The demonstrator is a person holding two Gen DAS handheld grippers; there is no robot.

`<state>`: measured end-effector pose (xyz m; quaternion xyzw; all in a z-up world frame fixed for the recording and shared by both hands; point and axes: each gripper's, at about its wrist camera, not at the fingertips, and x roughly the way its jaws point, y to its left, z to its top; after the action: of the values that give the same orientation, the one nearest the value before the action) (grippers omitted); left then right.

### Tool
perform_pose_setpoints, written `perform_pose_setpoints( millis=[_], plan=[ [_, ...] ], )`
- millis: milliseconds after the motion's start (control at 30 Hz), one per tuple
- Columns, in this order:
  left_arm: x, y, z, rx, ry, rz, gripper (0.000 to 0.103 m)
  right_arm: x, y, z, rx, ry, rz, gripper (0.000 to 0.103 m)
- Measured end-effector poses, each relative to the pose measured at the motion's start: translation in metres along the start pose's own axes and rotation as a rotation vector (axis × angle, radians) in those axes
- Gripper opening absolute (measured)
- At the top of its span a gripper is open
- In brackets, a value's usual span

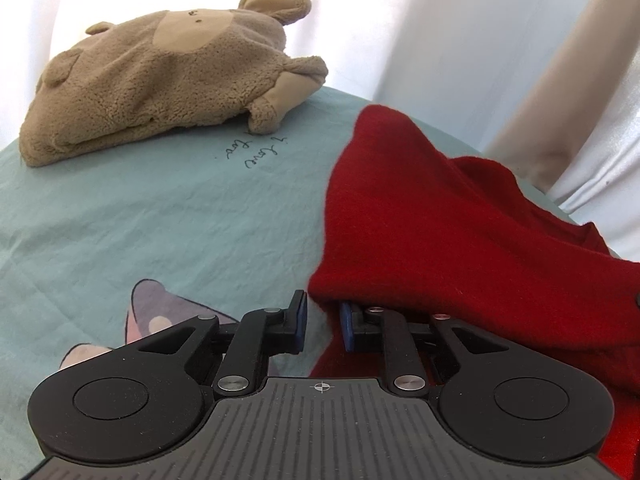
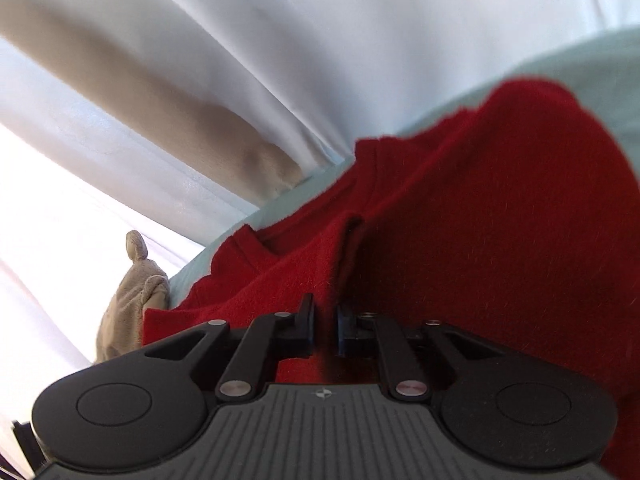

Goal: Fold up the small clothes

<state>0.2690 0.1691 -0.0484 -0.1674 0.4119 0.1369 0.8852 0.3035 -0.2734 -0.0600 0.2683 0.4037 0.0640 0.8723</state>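
Already both my tongs were closed on the red garment [image 1: 460,216]: the left gripper [image 1: 322,326] nipped its near edge, cloth rising away to that gripper's right, and the right gripper [image 2: 325,330] pinched a raised fold. It lay on the teal sheet [image 1: 180,208], well clear of the brown plush suit [image 1: 160,76].

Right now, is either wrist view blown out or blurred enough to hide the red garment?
Left wrist: sharp, curtain behind overexposed, red garment clear. Right wrist: garment slightly motion-blurred, window side glaring white, fisheye bending the bedsheet edge.
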Motion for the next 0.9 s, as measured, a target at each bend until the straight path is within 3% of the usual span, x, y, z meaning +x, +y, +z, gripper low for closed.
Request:
perform_pose_setpoints(
  millis=[100,167,267,333,433,633,733,800,900],
  plan=[
    [-0.002,-0.002,0.001,0.002,0.007,-0.006,0.022,-0.026,0.015,0.004,-0.187,-0.123,-0.121,0.01],
    [-0.004,-0.004,0.0,-0.002,0.013,0.0,0.024,-0.032,0.016,0.006,-0.257,-0.157,-0.192,0.01],
    [-0.014,-0.01,0.002,0.011,-0.017,-0.008,0.028,-0.025,0.009,0.004,-0.309,-0.148,-0.295,0.01],
    [-0.021,-0.017,0.006,0.039,-0.052,-0.013,0.037,-0.016,0.004,0.0,-0.342,-0.126,-0.35,0.01],
    [-0.023,-0.029,0.013,0.081,-0.079,-0.026,0.049,-0.003,-0.002,-0.005,-0.356,-0.087,-0.368,0.01],
    [0.013,-0.046,0.012,0.141,-0.008,-0.032,0.049,0.016,-0.005,-0.014,-0.403,-0.049,-0.442,0.011],
    [0.031,-0.035,0.009,0.081,0.062,-0.052,0.05,0.02,-0.003,-0.018,-0.438,-0.049,-0.473,0.012],
    [0.028,-0.026,0.009,0.041,0.066,-0.072,0.05,0.016,-0.002,-0.016,-0.419,-0.037,-0.473,0.013],
    [0.016,-0.025,0.011,0.06,0.037,-0.068,0.047,-0.002,-0.008,-0.013,-0.319,-0.044,-0.415,0.02]
  ],
)
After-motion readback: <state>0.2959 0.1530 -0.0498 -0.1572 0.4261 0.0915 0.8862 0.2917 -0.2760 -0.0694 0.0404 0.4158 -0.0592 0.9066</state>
